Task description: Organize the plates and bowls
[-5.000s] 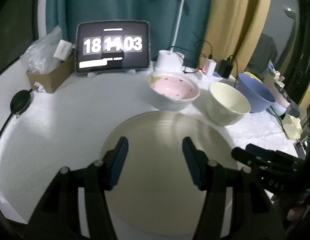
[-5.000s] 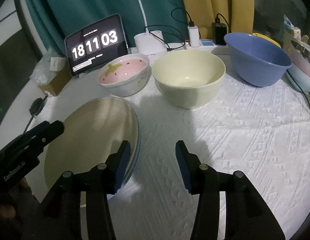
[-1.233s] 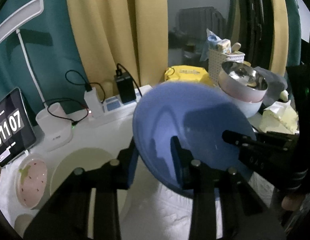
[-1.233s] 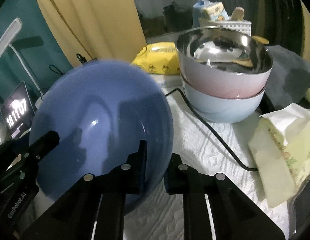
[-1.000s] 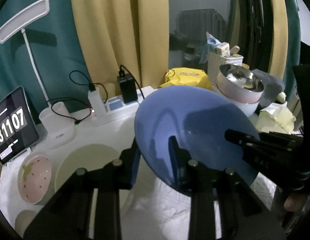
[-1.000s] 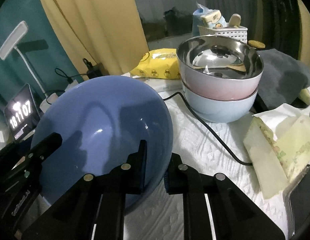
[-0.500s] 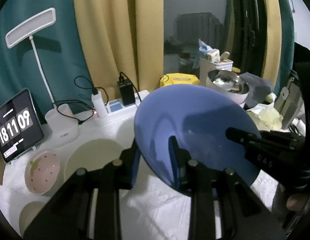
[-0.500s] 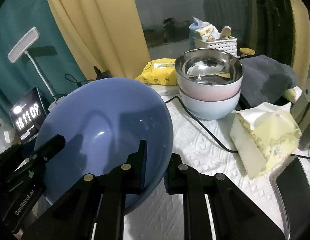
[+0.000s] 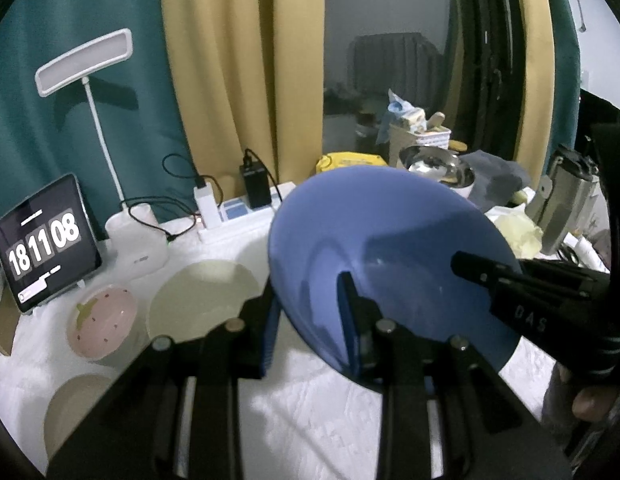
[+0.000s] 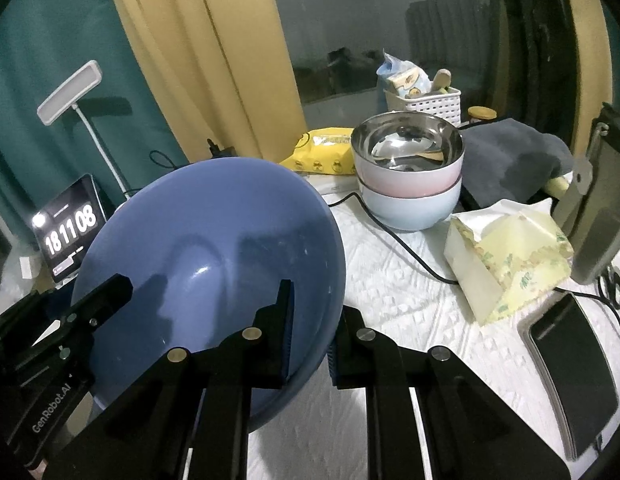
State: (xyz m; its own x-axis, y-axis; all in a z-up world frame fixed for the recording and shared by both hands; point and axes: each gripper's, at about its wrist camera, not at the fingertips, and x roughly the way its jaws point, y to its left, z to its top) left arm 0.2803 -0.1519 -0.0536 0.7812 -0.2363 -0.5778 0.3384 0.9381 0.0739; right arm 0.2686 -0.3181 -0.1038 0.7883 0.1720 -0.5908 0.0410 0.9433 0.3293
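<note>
Blue bowl [image 9: 389, 256] hangs tilted in the air above the white tablecloth [image 10: 409, 304], its open side toward both cameras, off the cloth as far as both views show. Left gripper [image 9: 310, 320] pinches the rim on one side, one finger inside the bowl and one outside, jaws narrow. Right gripper [image 10: 310, 332] pinches the opposite rim the same way, jaws narrower. A two-handed carry.

Relative to the blue bowl, in the left wrist view: cream bowl [image 9: 202, 300] just to its left on the cloth; strawberry-patterned pink bowl [image 9: 104, 320] farther left; tablet clock [image 9: 46, 246] beyond that; part of a pale plate [image 9: 76, 408] at lower left. In the right wrist view: stack of a steel-lined pink bowl [image 10: 407, 160] on a pale blue bowl [image 10: 409, 204] to its right and behind, black cable [image 10: 405, 248] between them, tissue pack [image 10: 509, 256] farther right.

Step in hand, as judged: moving the bowl to nest with another. To do well:
- keep both pinches matched so the rim does not twist out
- level the bowl before lowering
- clear the cream bowl's rim and the cable
- set down centred, release only once seated.

Both grippers point forward and moderately downward, side by side, fingers converging on the bowl. Part of a hand [image 9: 589, 400] shows at the right edge in the left wrist view.
</note>
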